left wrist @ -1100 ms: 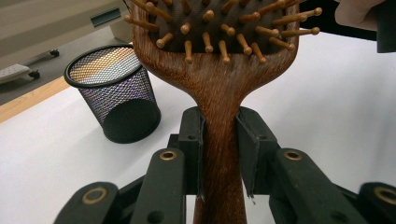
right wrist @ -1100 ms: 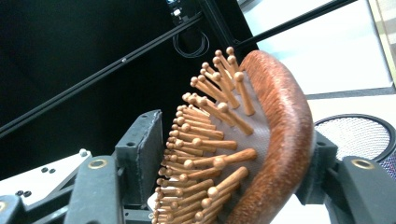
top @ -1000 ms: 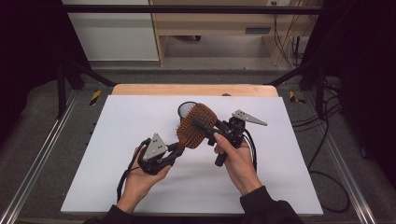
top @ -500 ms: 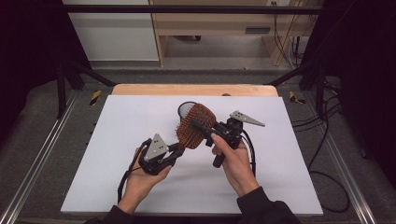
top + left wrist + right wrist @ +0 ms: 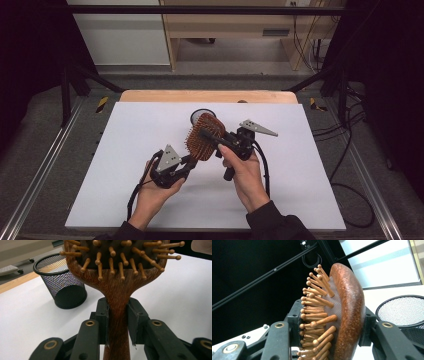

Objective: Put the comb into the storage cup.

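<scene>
Down at the near edge, the person's two sleeves come in over the white table, and both hands are up off the surface with a wooden paddle hairbrush between them. The left gripper has the brush by its handle: in the left gripper view its jaws sit tight on either side of the narrow wooden neck, pads pressed against the grain, with the bristle pad fanning out just above. Now the right gripper — its jaws have just been closing, and they've landed on the brush head! In the right gripper view one jaw pushes in among the ball-tipped wooden pins while the other bears on the rounded back, so the head is clamped edge-on between them. So the hairbrush hangs in the air over the middle of the table, held at both ends, tilted with its head away from the person. Just beyond it stands a black mesh pencil cup, upright on the white surface, and past that runs the table's wooden far edge.
</scene>
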`<state>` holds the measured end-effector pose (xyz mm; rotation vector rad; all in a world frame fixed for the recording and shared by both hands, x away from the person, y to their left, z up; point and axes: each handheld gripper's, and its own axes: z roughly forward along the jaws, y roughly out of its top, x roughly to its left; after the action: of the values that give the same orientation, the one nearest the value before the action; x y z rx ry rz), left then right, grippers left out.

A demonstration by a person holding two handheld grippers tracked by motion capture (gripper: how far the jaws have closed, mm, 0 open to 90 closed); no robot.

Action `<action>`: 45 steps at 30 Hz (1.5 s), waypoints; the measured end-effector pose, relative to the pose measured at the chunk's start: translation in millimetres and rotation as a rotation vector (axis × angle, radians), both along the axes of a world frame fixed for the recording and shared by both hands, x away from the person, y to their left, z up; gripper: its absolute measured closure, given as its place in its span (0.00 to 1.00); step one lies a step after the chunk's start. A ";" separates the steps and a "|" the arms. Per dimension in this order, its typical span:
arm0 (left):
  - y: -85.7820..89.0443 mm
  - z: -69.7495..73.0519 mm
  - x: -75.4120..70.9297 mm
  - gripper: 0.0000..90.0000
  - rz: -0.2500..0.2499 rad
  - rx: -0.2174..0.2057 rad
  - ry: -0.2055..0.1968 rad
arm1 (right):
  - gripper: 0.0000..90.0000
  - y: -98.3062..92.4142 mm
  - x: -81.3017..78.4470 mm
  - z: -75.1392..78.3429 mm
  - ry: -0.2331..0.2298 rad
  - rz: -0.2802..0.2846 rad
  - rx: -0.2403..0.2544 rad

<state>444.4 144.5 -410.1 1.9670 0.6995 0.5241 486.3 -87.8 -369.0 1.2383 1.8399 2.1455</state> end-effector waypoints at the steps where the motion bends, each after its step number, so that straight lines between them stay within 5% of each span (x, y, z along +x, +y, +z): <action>1: 0.4 -0.4 0.0 0.81 0.003 -0.003 -0.001 | 0.57 0.5 0.8 0.4 -0.001 0.001 -0.003; 15: 0.2 -3.4 -2.7 0.79 0.016 -0.010 -0.015 | 0.59 3.9 1.1 2.4 0.026 -0.013 -0.012; 27: 8.0 -7.9 -9.2 0.45 0.016 -0.055 0.001 | 0.58 -7.8 5.5 4.9 0.025 -0.052 -0.003; 38: 40.0 -0.3 -12.2 0.11 0.122 -0.204 -0.057 | 0.58 -36.5 13.8 4.9 0.033 -0.113 -0.034; 45: 78.7 2.1 -11.8 0.08 0.236 -0.237 -0.105 | 0.58 -51.5 20.7 4.6 0.048 -0.135 -0.030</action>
<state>432.6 223.2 -408.0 1.6349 0.8905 0.6505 507.0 -139.3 -364.4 1.3771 1.7443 2.0277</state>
